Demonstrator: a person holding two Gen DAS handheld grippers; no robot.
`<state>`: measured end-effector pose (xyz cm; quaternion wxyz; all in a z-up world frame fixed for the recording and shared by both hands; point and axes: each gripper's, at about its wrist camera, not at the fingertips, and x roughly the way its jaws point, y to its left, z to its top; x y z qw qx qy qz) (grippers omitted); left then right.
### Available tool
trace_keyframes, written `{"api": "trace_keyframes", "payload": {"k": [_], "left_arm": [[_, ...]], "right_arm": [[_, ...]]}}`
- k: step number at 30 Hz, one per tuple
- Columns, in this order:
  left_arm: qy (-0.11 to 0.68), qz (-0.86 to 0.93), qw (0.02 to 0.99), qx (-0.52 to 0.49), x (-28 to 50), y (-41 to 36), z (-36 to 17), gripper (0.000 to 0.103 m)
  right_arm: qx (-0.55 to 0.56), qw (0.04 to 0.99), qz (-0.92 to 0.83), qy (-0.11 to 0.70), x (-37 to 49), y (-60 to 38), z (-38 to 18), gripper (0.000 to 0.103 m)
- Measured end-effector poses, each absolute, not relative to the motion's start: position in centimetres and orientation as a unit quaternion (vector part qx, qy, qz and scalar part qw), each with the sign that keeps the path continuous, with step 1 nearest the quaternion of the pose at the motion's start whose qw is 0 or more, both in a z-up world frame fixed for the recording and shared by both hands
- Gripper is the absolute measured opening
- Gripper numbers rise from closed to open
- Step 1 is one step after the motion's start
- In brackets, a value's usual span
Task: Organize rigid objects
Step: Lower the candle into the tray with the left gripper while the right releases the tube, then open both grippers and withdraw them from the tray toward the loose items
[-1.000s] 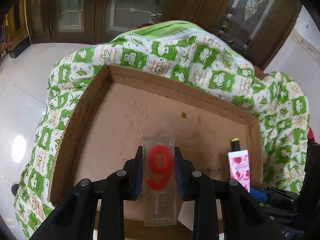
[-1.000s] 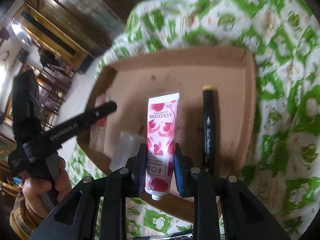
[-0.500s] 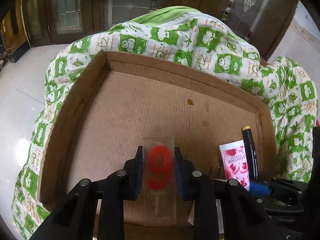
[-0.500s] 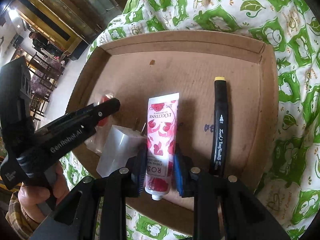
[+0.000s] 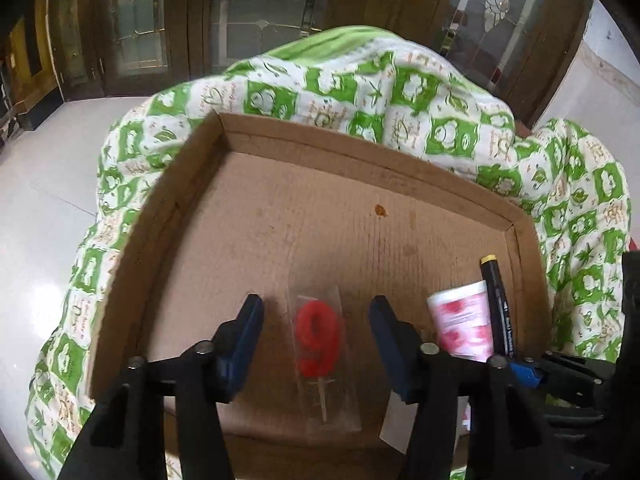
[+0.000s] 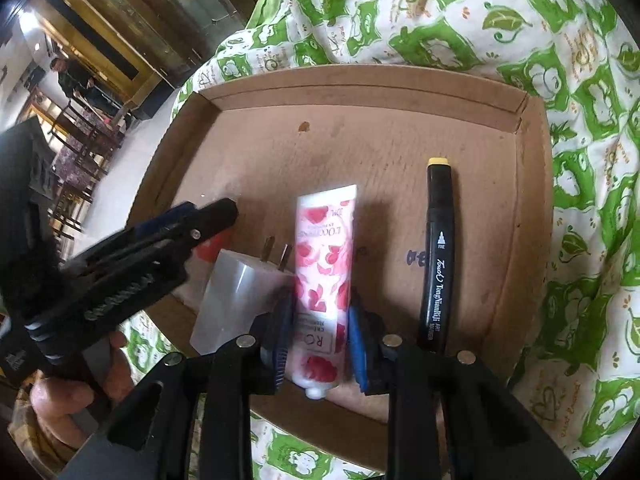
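Note:
A red "9" candle in a clear packet (image 5: 320,344) lies flat in the cardboard tray (image 5: 304,148). My left gripper (image 5: 316,312) is open, its fingers apart on either side of the candle and not touching it. My right gripper (image 6: 318,312) has its pads around the lower part of a pink rose hand-cream tube (image 6: 324,264), which lies in the tray (image 6: 360,92); the pads look slightly parted from it. A black marker (image 6: 438,248) lies to the tube's right. A white plug adapter (image 6: 240,296) lies to its left.
The tray rests on a green and white patterned cloth (image 5: 360,92). The tube (image 5: 464,324) and marker (image 5: 498,312) show at the right of the left wrist view. The left gripper (image 6: 132,264) and a hand show in the right wrist view. Wooden doors stand behind.
My left gripper has opened and let go of the candle, which now lies in the tray. My right gripper has lowered the tube onto the tray and its pads have loosened.

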<state>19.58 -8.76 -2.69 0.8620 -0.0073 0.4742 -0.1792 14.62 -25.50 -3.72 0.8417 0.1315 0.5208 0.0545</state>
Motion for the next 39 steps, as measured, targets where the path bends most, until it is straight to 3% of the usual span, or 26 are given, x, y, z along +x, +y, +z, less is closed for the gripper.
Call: {"api": "trace_keyframes", "payload": {"k": [10,14,18,25,39], "left_arm": [[0.521,-0.187,0.831,0.053,16.6,-7.7,1.3,0.064],[0.534,-0.208,0.815,0.085,12.7,-7.2,2.6,0.082],[0.54,-0.218,0.81,0.074,8.6,-5.6,1.9,0.086],[0.575,-0.205,0.79,0.059,3.0,-4.1,-2.3,0.086],[0.568,-0.242,0.782,0.081,-1.5,-3.9,-2.8,0.086]], "right_arm": [[0.153,0.878,0.033,0.452,11.3,-26.4,-1.3,0.057],[0.175,0.888,0.025,0.425,8.4,-26.8,-0.2,0.072],[0.186,0.887,0.03,0.421,5.1,-26.3,0.1,0.081],[0.178,0.882,0.039,0.435,1.4,-25.1,0.1,0.083],[0.188,0.865,0.057,0.463,-2.0,-25.7,-0.2,0.083]]}}
